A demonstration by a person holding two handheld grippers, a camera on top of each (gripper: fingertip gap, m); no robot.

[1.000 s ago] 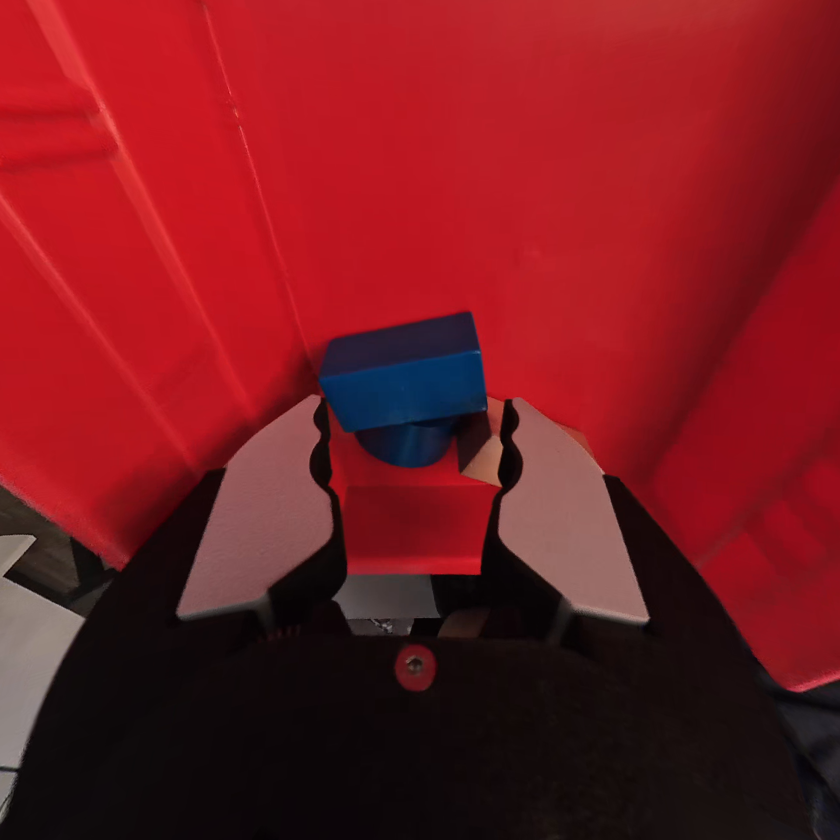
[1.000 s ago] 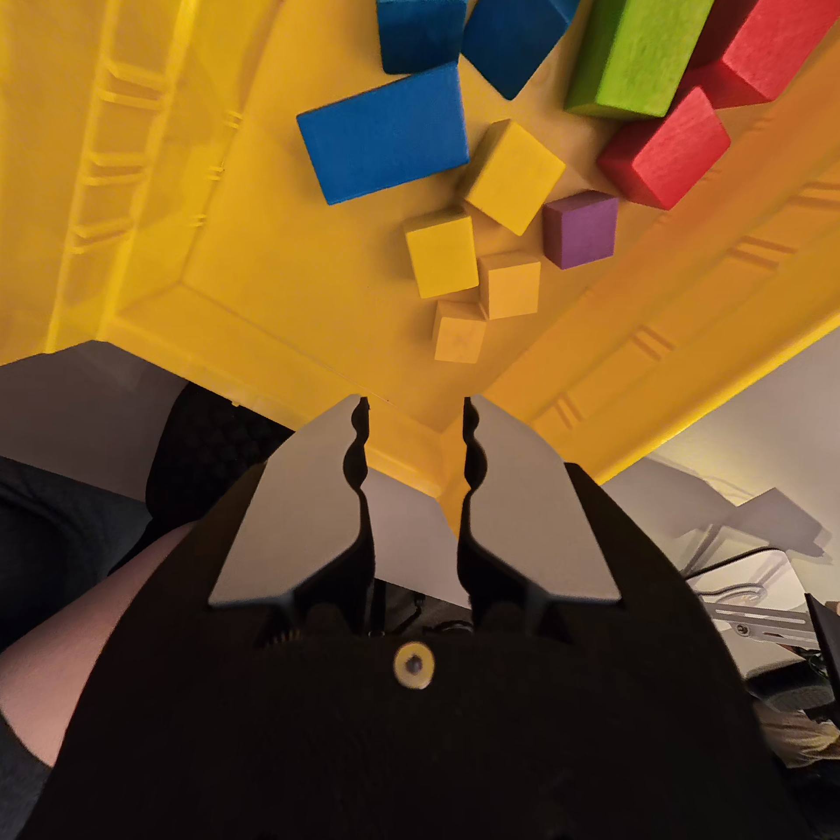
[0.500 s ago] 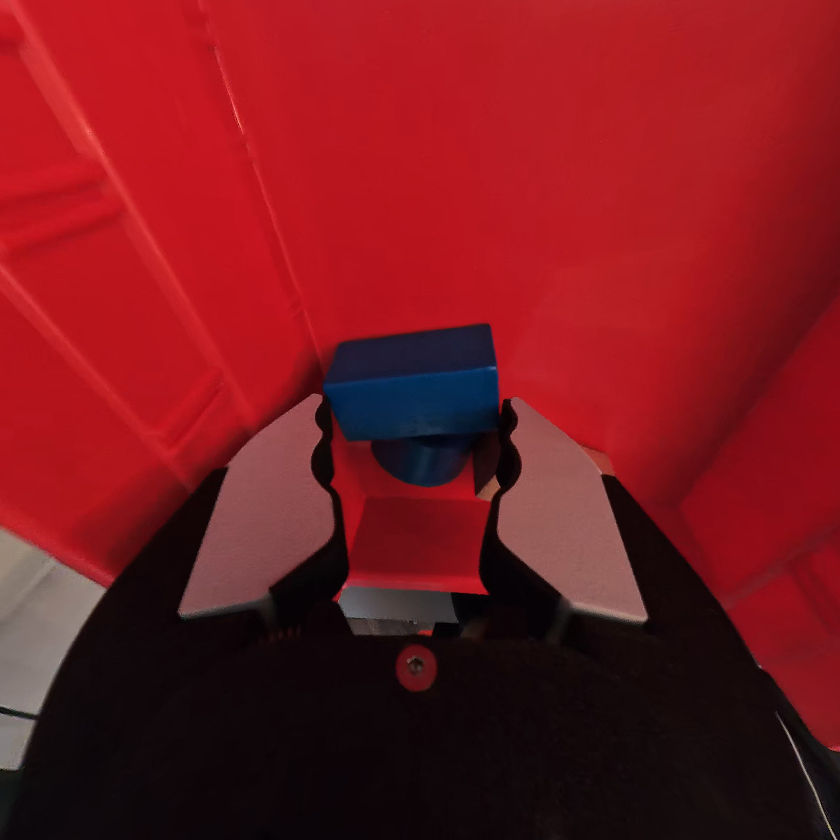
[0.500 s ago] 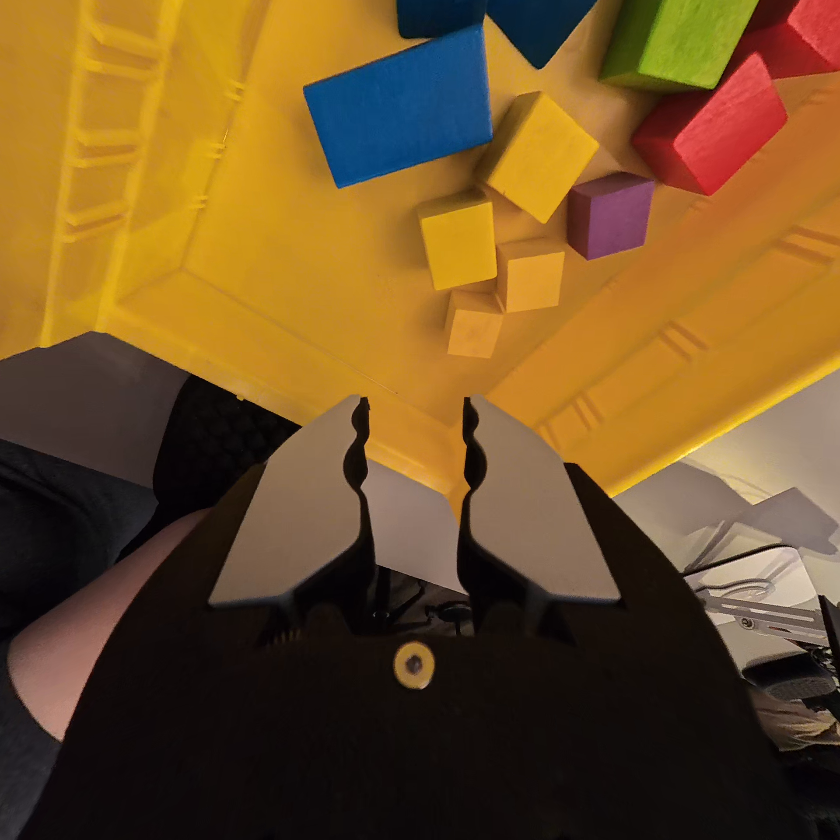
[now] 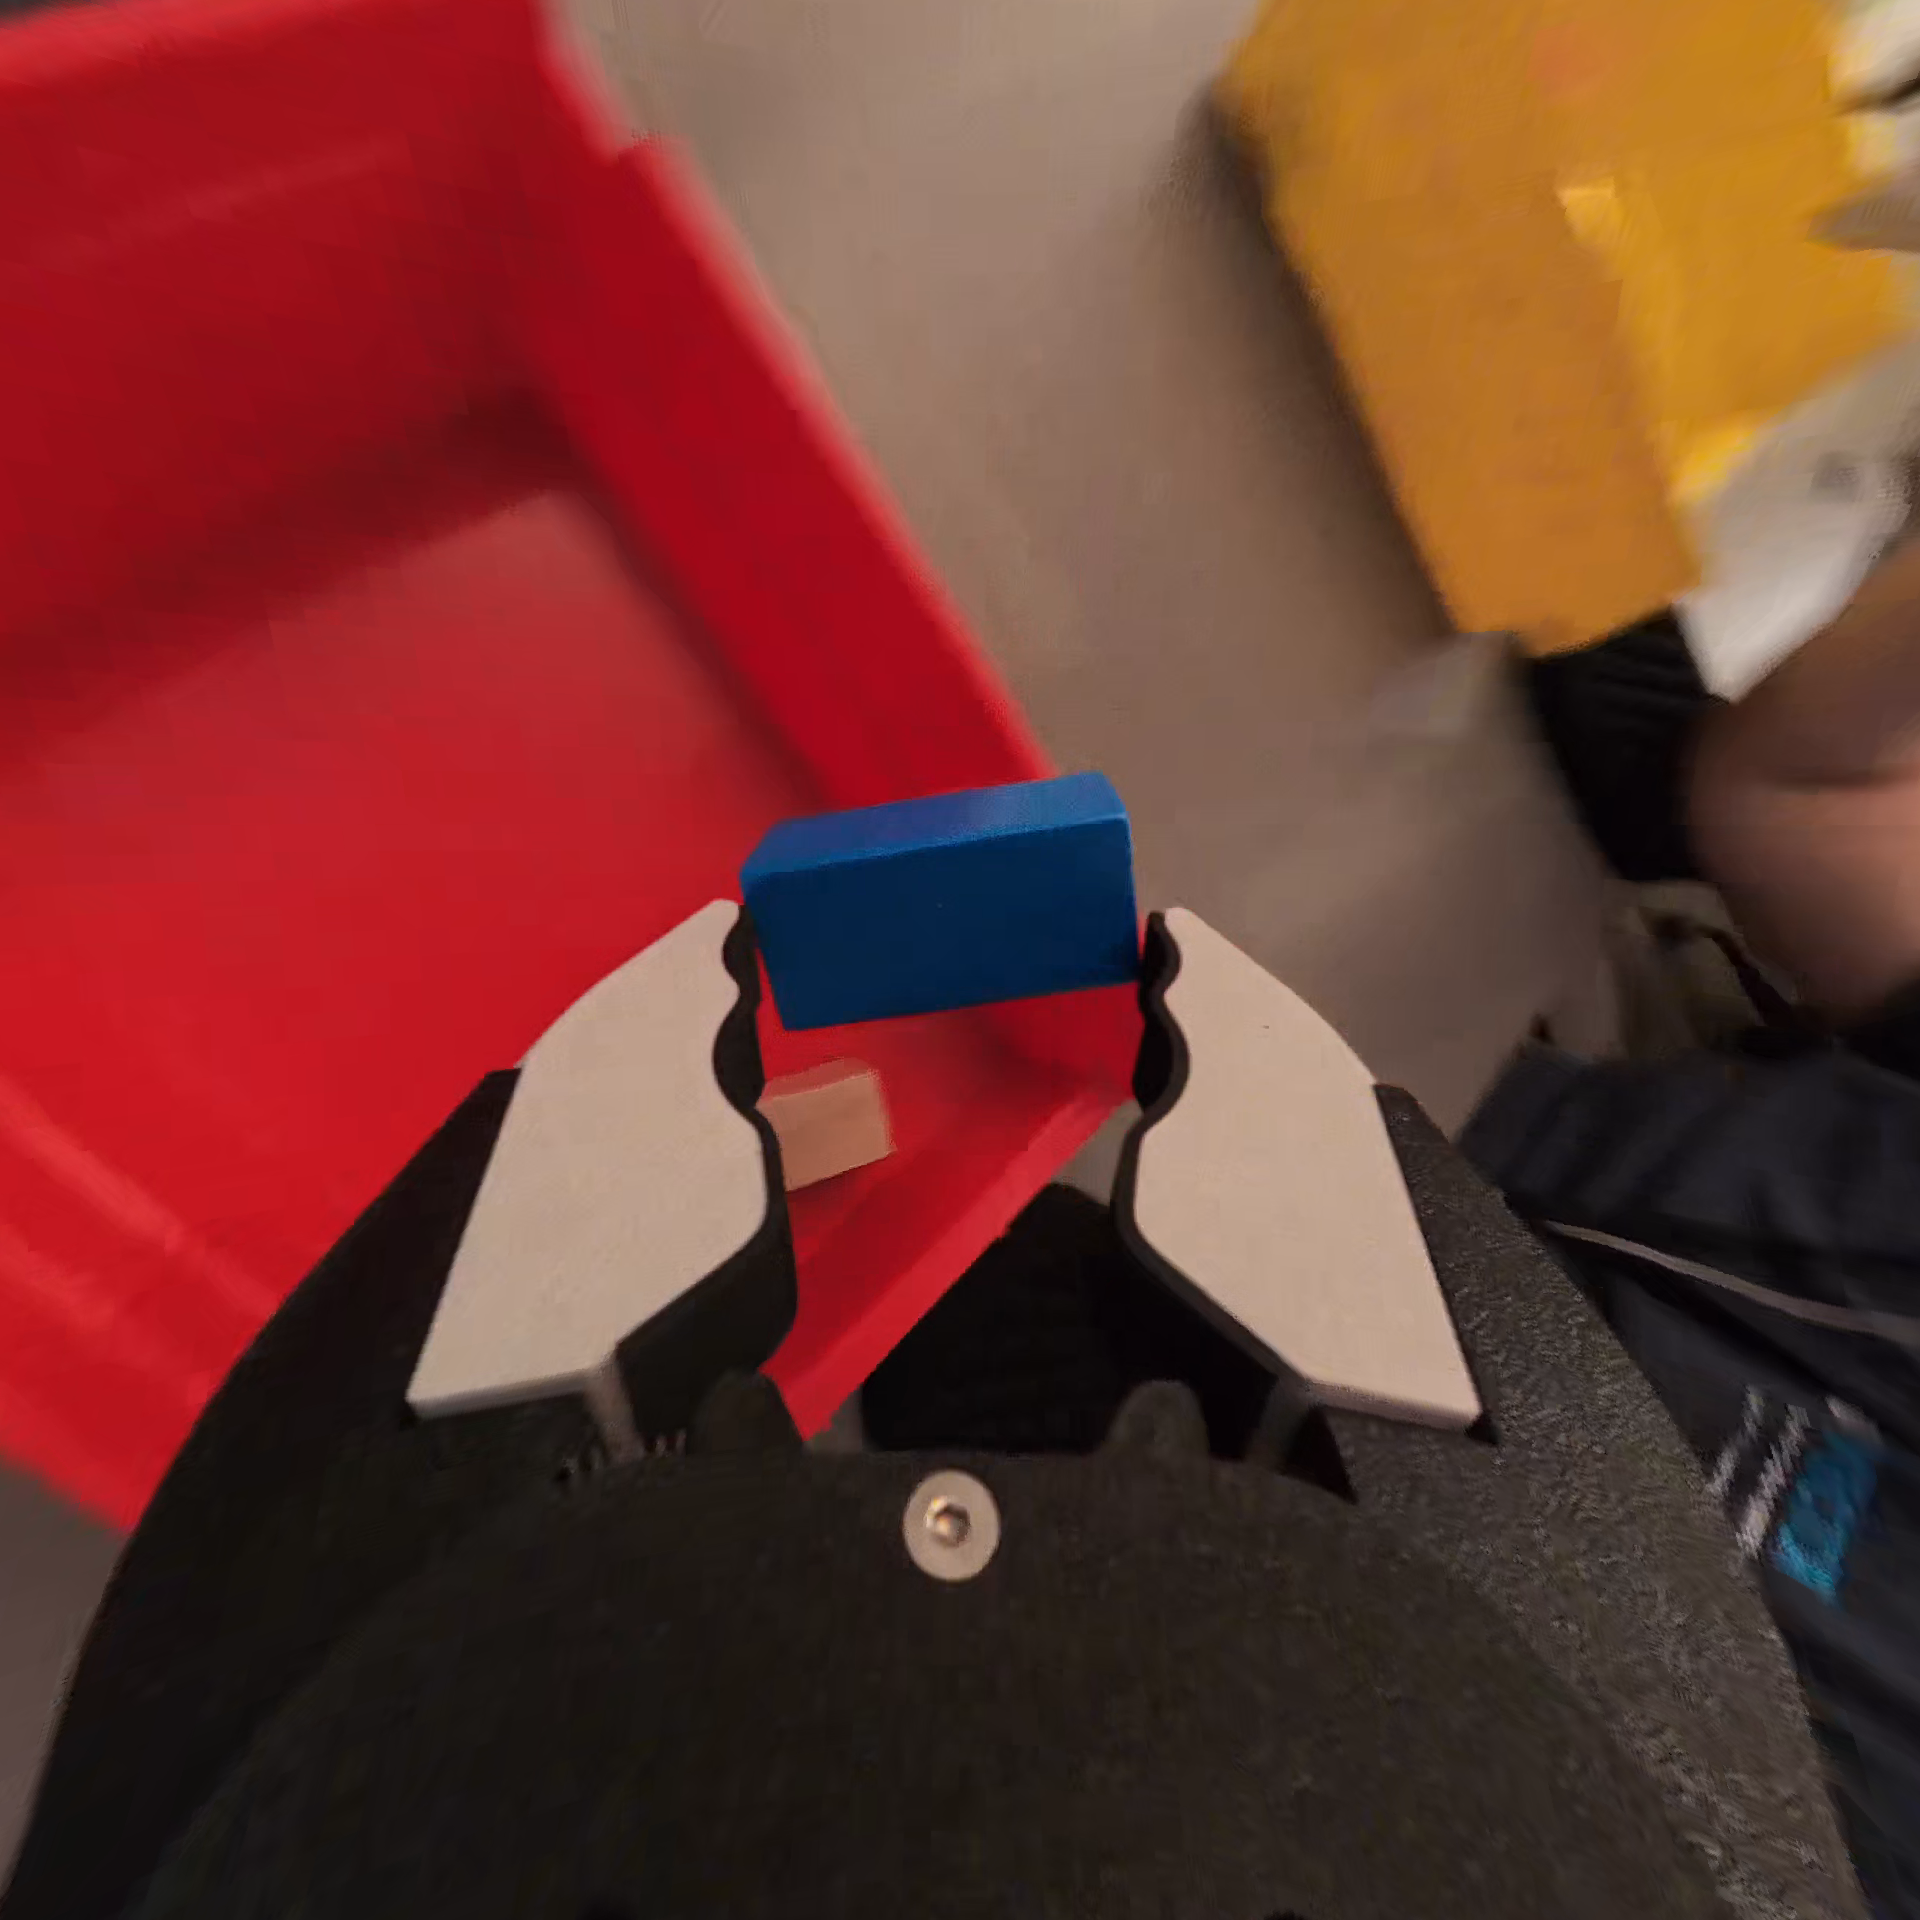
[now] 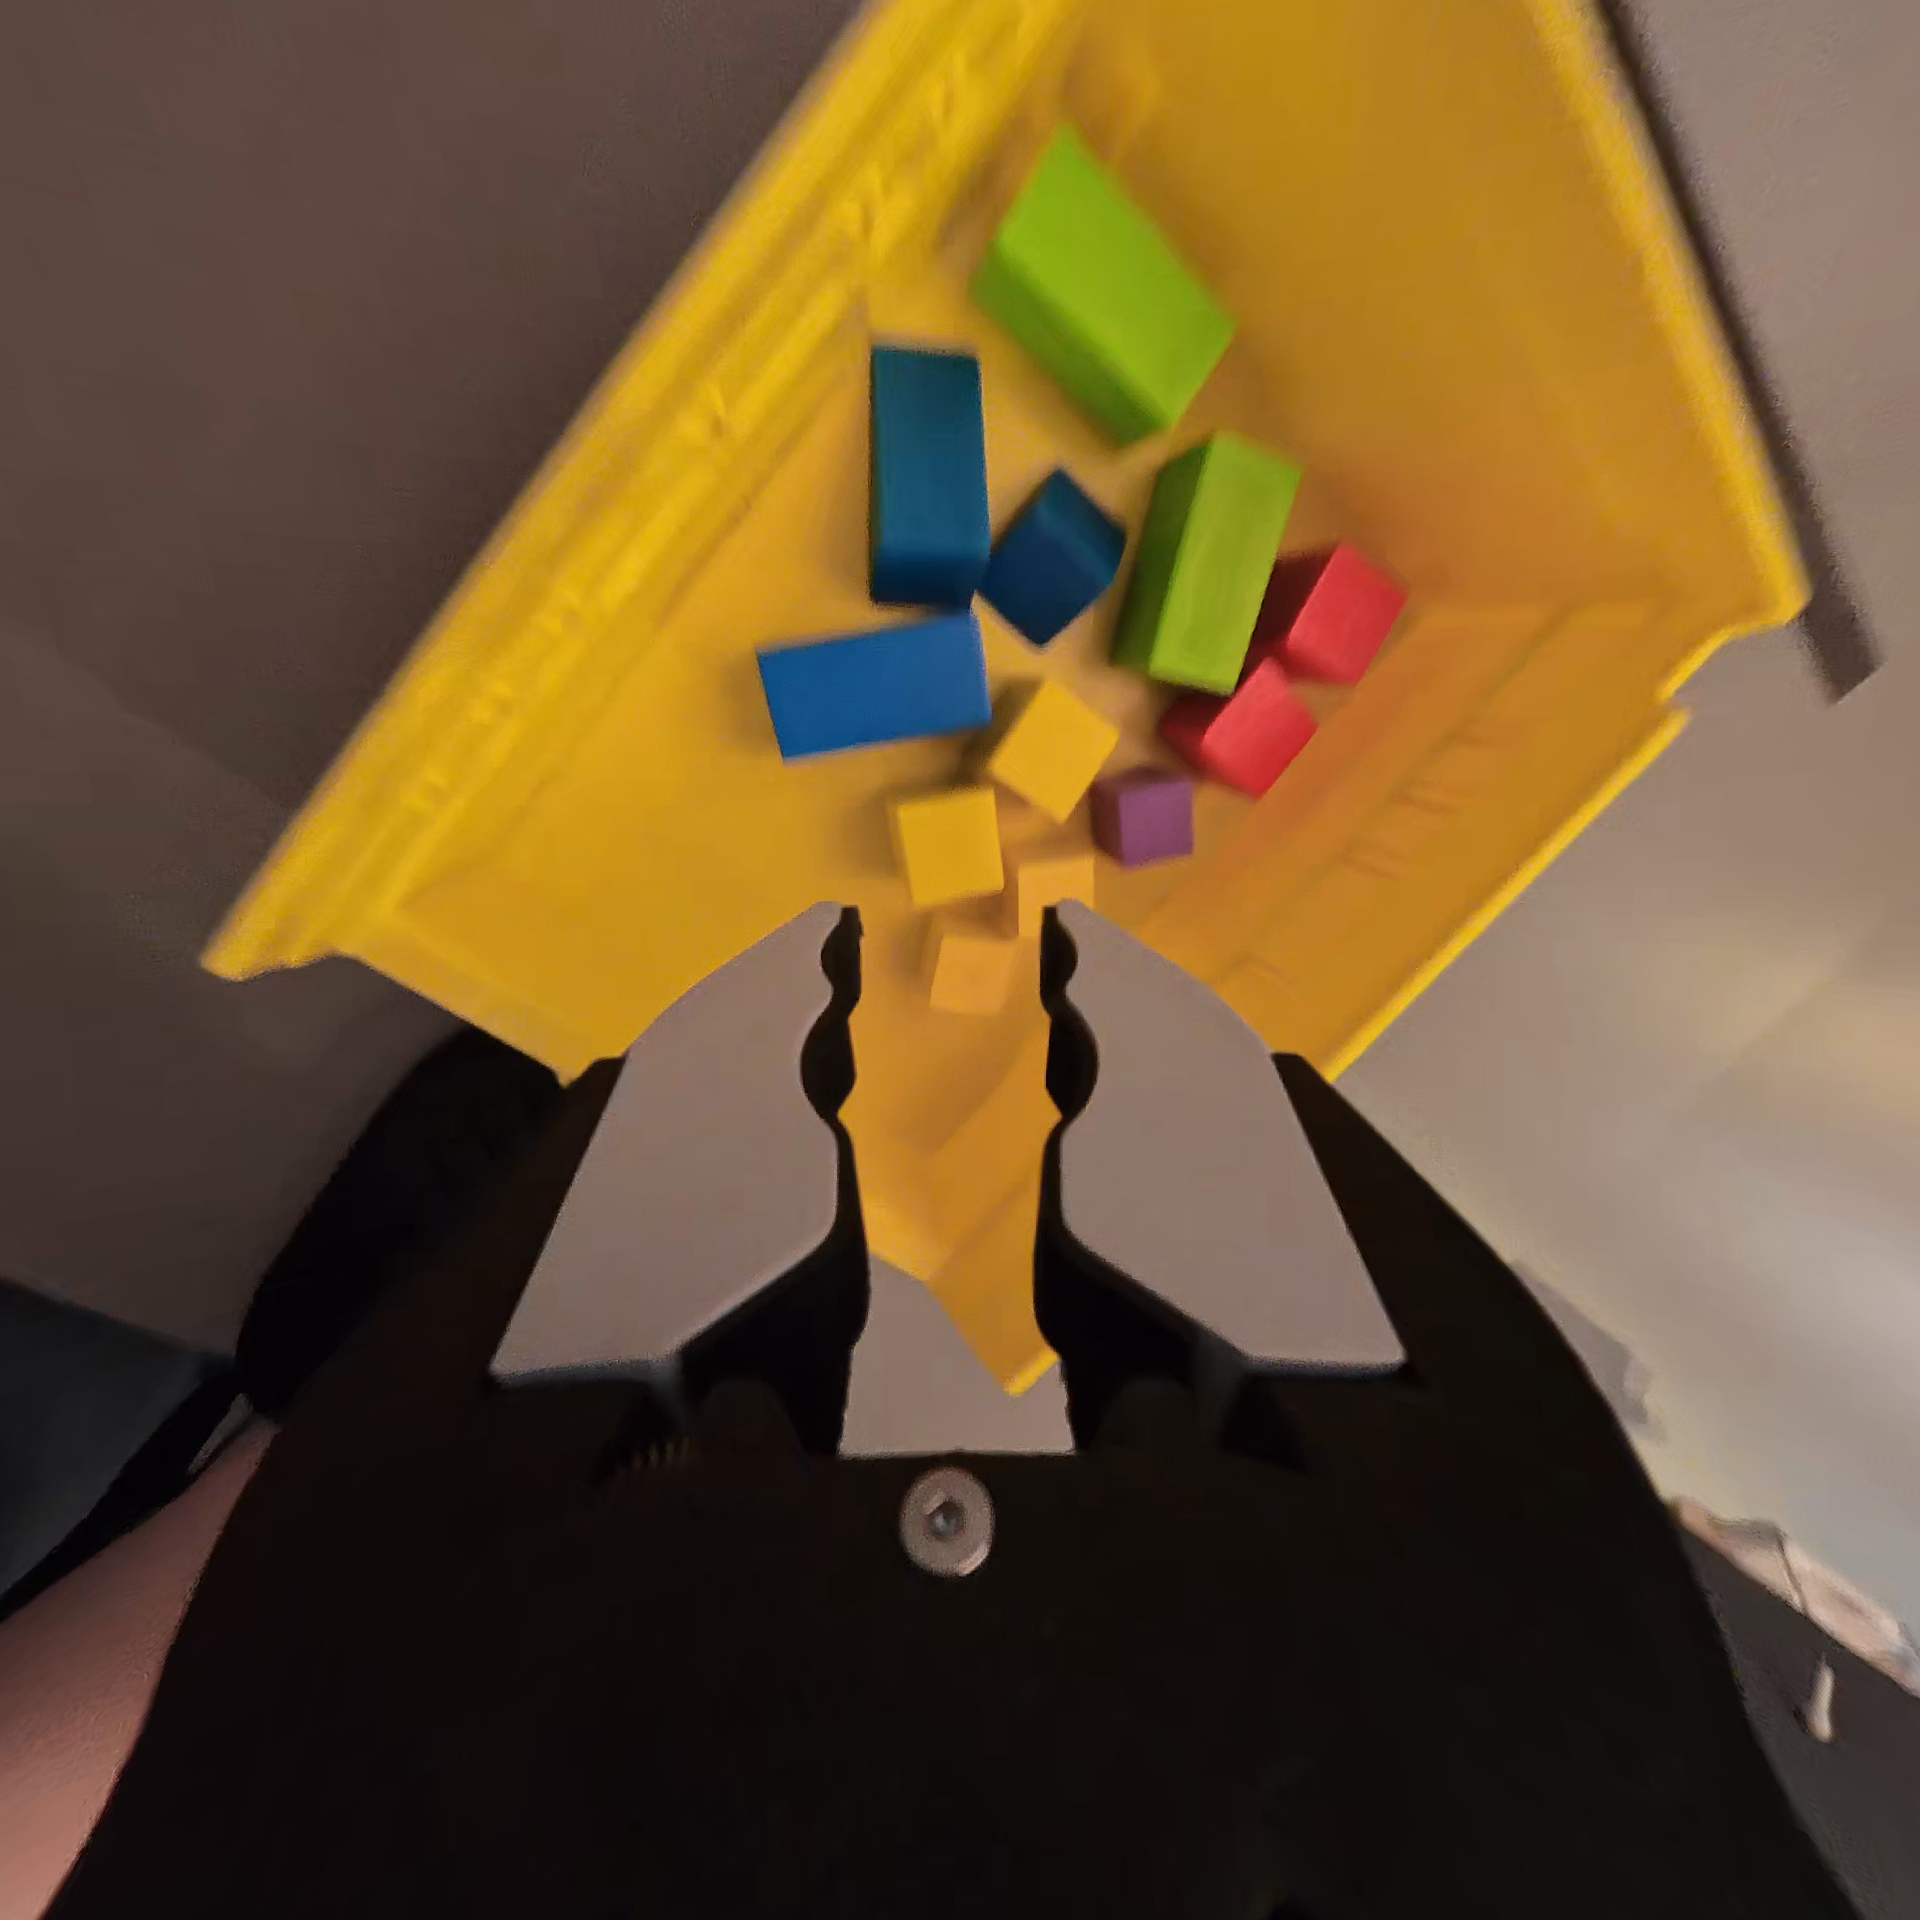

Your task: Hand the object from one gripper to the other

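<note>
the blue block [image 5: 940, 902] is pinched at the left gripper [image 5: 943, 940] fingertips, now lifted above the blurred red bin [image 5: 312, 675] (tan block [image 5: 826, 1122] partly hidden), while the empty right gripper [image 6: 951, 935] is held spread.

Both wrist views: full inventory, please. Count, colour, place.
blue block: 1, blue, between the left gripper's fingertips
red bin: 1, red, left, under the held block
tan cube: 1, tan, on the red bin's floor
yellow bin: 1, yellow, ahead of the right gripper
loose blocks: 3 blue, 2 green, 2 red, 1 purple, about 4 yellow or tan, in the yellow bin
table: 1, grey, under both bins
left gripper: 1, black and grey, holding the blue block
right gripper: 1, black and grey, empty, jaws apart
</note>
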